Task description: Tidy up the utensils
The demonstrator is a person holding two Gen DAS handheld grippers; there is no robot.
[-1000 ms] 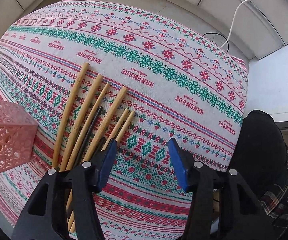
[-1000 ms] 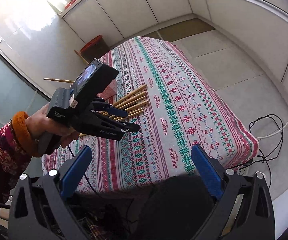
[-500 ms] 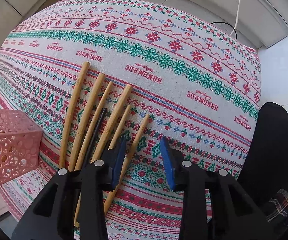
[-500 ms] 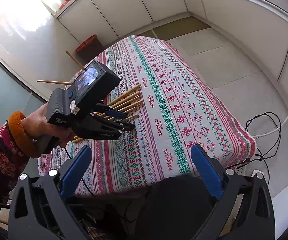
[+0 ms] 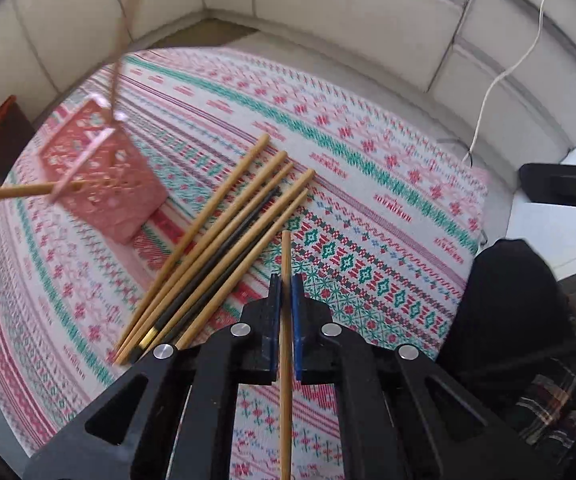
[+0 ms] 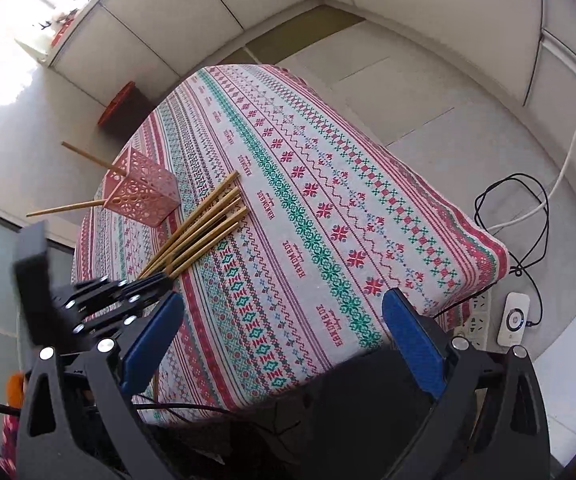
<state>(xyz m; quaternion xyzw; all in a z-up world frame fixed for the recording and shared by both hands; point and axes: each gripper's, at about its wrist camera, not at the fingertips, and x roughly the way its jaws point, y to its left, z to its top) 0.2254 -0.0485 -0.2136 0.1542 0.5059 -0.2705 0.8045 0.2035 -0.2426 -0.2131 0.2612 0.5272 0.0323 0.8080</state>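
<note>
Chopstick (image 5: 286,264) of light bamboo is clamped between the blue pads of my left gripper (image 5: 286,300), pointing to 12 o'clock above the tablecloth (image 5: 388,208). I judge it stiff but smooth, so it may swivel; the hold sits near mid-length. Other chopsticks (image 5: 223,236) lie at 10 o'clock, near the pink basket (image 5: 103,184). My right gripper (image 6: 283,344) hangs wide apart, holding nothing.

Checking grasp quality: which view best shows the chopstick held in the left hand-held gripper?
The left wrist view: the held chopstick runs lengthwise between the shut left hand-held gripper pads. The right wrist view shows that gripper blurred, the stick hardly visible.
</note>
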